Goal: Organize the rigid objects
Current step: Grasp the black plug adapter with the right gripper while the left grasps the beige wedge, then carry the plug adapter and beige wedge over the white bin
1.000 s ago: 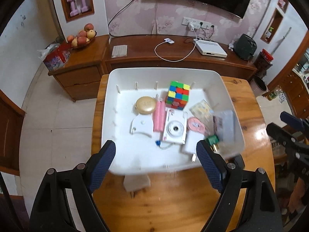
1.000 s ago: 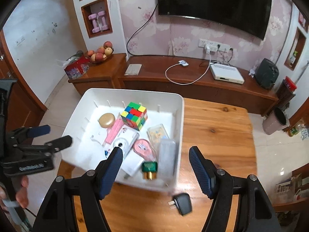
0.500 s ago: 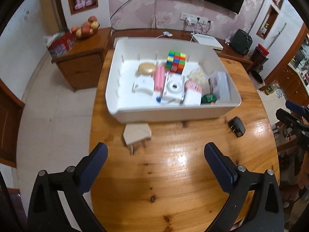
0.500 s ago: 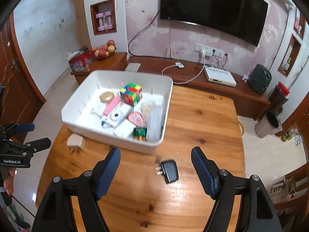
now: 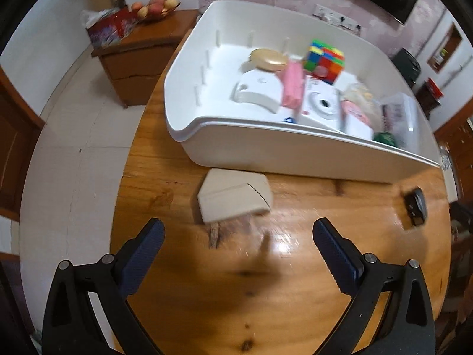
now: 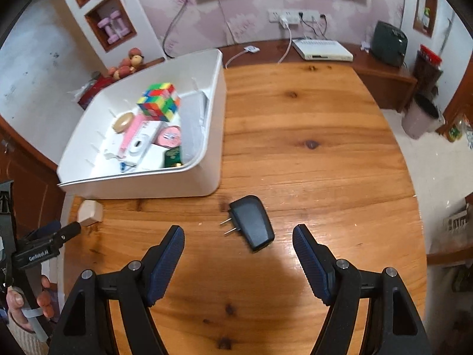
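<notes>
Chargers lie on the wooden table (image 6: pixel 310 124) outside the white bin (image 5: pixel 295 151): I see the beige plug (image 5: pixel 235 196) just beside its near wall, ahead of my left gripper (image 5: pixel 238 250), whose jaws gape wide and hold nothing. My right gripper (image 6: pixel 238 251), equally wide, hovers near the black charger (image 6: pixel 252 222).

The round wooden table (image 5: pixel 207 295) is viewed from low above by both wrist cameras, each angled forward and down. The white plastic bin (image 5: pixel 266 153) (image 6: pixel 142 183), beige plug block (image 5: pixel 233 198) (image 6: pixel 90 211) and black charger (image 5: pixel 415 205) (image 6: pixel 251 222) are shared.
</notes>
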A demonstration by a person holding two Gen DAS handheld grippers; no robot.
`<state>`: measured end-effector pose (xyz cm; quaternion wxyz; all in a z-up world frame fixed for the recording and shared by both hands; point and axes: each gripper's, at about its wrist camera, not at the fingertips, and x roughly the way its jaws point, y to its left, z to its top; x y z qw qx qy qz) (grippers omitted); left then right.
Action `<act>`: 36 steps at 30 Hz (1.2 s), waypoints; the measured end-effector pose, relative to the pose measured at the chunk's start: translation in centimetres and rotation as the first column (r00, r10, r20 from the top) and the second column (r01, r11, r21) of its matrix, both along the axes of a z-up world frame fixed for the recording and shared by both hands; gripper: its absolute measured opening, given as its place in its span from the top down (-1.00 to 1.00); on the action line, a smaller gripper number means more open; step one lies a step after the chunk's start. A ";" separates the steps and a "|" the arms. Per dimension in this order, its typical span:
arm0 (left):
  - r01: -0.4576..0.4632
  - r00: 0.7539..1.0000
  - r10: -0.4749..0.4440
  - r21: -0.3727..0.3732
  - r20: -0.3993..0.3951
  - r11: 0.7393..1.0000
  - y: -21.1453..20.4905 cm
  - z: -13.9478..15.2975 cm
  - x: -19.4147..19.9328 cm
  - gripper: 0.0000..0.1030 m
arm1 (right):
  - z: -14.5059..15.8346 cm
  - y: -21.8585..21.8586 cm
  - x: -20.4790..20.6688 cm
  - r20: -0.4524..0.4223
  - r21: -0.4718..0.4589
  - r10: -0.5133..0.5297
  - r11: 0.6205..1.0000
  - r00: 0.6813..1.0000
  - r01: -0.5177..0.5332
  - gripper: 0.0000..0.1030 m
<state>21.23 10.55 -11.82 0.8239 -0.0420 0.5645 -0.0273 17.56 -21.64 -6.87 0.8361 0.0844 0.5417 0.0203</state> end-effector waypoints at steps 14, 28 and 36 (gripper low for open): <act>-0.089 0.995 0.087 -0.030 -0.050 0.996 0.1 -3.3 2.1 -0.95 | -5.6 -0.1 3.6 -0.096 -0.039 -0.073 0.997 0.993 0.070 -0.48; -0.094 0.994 0.097 0.064 -0.046 0.993 -0.8 -3.5 1.8 -0.75 | -7.9 0.4 3.9 -0.160 -0.105 -0.087 0.992 0.983 0.071 -0.15; -0.055 0.998 0.057 0.040 -0.037 0.998 -0.7 -2.7 0.9 -0.29 | -7.9 0.0 2.8 -0.177 -0.093 -0.078 0.994 0.981 0.062 -0.13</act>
